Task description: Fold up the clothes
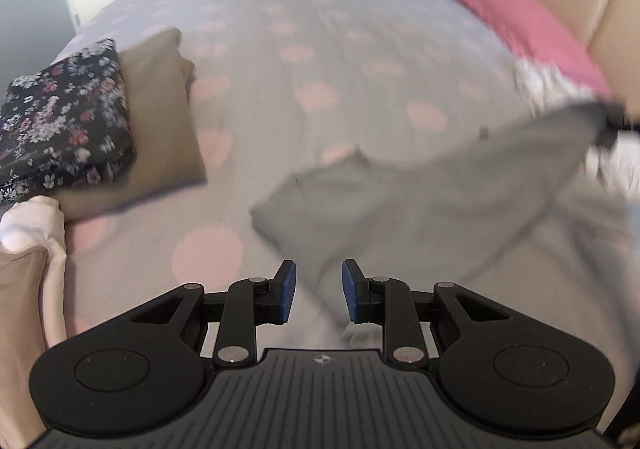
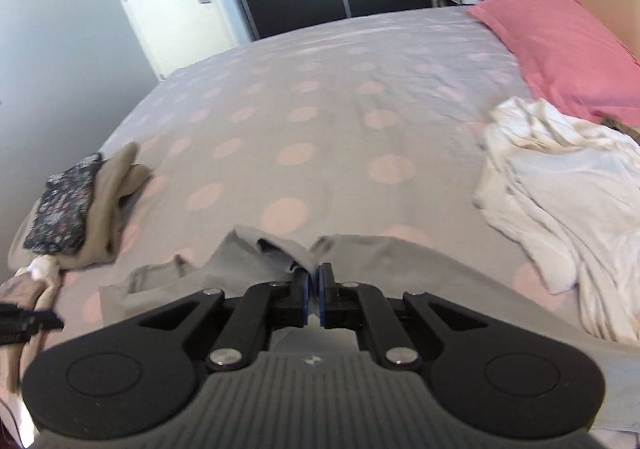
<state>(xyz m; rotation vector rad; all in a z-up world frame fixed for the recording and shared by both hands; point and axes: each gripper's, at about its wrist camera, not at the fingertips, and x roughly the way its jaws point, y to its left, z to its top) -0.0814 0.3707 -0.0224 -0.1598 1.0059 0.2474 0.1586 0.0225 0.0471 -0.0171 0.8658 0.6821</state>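
Observation:
A grey garment (image 1: 420, 201) hangs stretched and blurred over the bed, rising to the right edge of the left wrist view, where a dark blurred shape holds its corner. My left gripper (image 1: 319, 291) stands open just above the garment's lower part, and its blue pads (image 1: 289, 291) do not press the cloth. In the right wrist view my right gripper (image 2: 314, 283) is shut on a bunched fold of the grey garment (image 2: 280, 249), which spreads out beneath it.
The bed cover (image 2: 320, 109) is grey with pink dots. At the left, a dark floral folded piece (image 1: 64, 117) lies on a beige one (image 1: 164, 121). A loose white pile (image 2: 560, 217) lies at the right below a pink pillow (image 2: 560, 49). A door and a dark wardrobe stand behind the bed.

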